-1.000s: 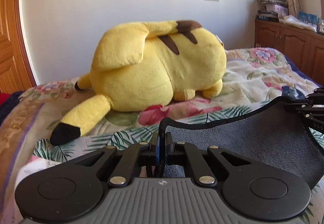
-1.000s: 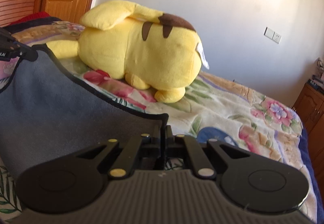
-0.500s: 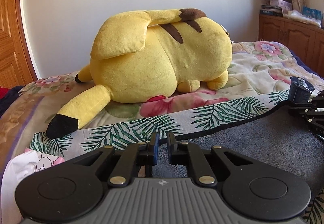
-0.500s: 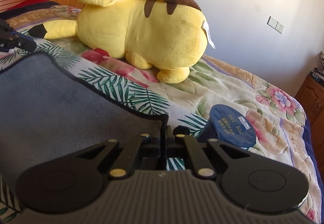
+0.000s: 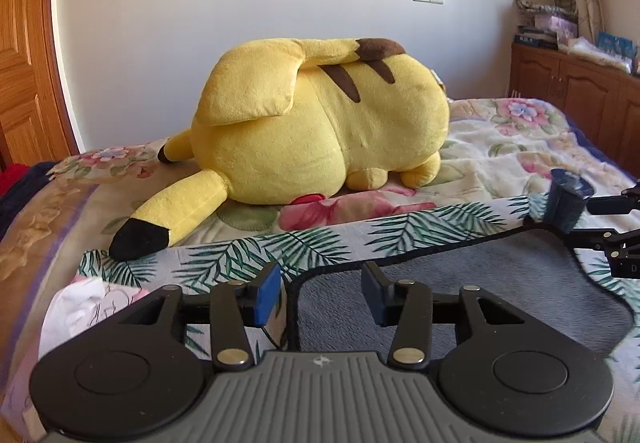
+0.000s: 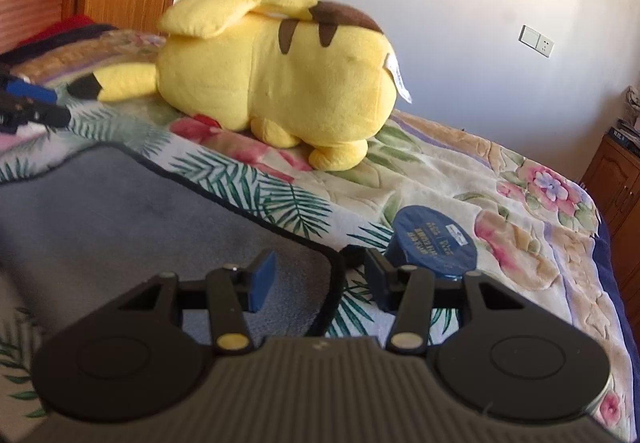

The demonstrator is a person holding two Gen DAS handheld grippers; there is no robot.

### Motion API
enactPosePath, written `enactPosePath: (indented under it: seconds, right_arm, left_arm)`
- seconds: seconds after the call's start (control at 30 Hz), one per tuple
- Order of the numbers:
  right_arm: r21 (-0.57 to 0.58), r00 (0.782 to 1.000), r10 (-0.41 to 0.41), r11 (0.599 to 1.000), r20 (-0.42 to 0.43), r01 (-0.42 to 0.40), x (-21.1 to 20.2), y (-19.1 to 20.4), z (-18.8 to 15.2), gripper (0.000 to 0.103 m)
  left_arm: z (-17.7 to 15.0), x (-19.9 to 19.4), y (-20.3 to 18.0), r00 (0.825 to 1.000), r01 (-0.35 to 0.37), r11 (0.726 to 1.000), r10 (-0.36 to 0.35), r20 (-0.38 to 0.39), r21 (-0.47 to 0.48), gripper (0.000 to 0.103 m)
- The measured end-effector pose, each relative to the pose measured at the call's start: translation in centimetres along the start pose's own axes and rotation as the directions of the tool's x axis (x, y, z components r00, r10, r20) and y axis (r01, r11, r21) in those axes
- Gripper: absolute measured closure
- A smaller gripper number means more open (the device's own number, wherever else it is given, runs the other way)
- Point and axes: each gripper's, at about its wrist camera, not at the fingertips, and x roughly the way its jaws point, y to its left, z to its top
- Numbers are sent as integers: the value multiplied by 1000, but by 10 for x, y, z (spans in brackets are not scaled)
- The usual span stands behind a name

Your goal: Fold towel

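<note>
The towel is grey on its upper side with a black hem (image 5: 460, 287) and a palm-leaf print on the layer beneath. It lies flat on the bed, also in the right wrist view (image 6: 132, 219). My left gripper (image 5: 320, 297) is open, its blue pads either side of the towel's near left corner. My right gripper (image 6: 318, 281) is open over the towel's right corner. The right gripper also shows at the right edge of the left wrist view (image 5: 608, 227), and the left gripper at the left edge of the right wrist view (image 6: 28, 103).
A big yellow plush toy (image 5: 316, 131) lies on the floral bedspread (image 6: 500, 203) just beyond the towel. A dark blue round tub (image 6: 434, 247) stands by the right corner. A white cloth (image 5: 80, 307) lies at the left. Wooden cabinets (image 5: 576, 99) line the right wall.
Both grippers lowered the held towel edge onto the bed and then opened, letting go of the corners. The towel now lies flat.
</note>
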Motion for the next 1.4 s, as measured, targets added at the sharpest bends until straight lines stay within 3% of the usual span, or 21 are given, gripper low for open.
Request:
enactPosePath:
  seconds: [0.43, 1.1, 1.27, 1.4]
  right_arm:
    - [95, 997, 71, 993, 20, -72, -89, 8, 6, 52]
    - [142, 998, 49, 988, 32, -53, -184, 12, 4, 52]
    - [152, 998, 49, 987, 43, -55, -208, 17, 3, 50]
    - [165, 997, 40, 985, 60, -50, -227, 20, 1, 42]
  left_arm:
    - [2, -76, -13, 1000, 9, 1000, -9, -4, 17, 74]
    - [-18, -184, -44, 998, 46, 998, -45, -32, 41, 71]
    - [-20, -213, -52, 998, 52, 998, -52, -22, 43, 67]
    - [-21, -234, -59, 998, 62, 997, -61, -12, 50, 64]
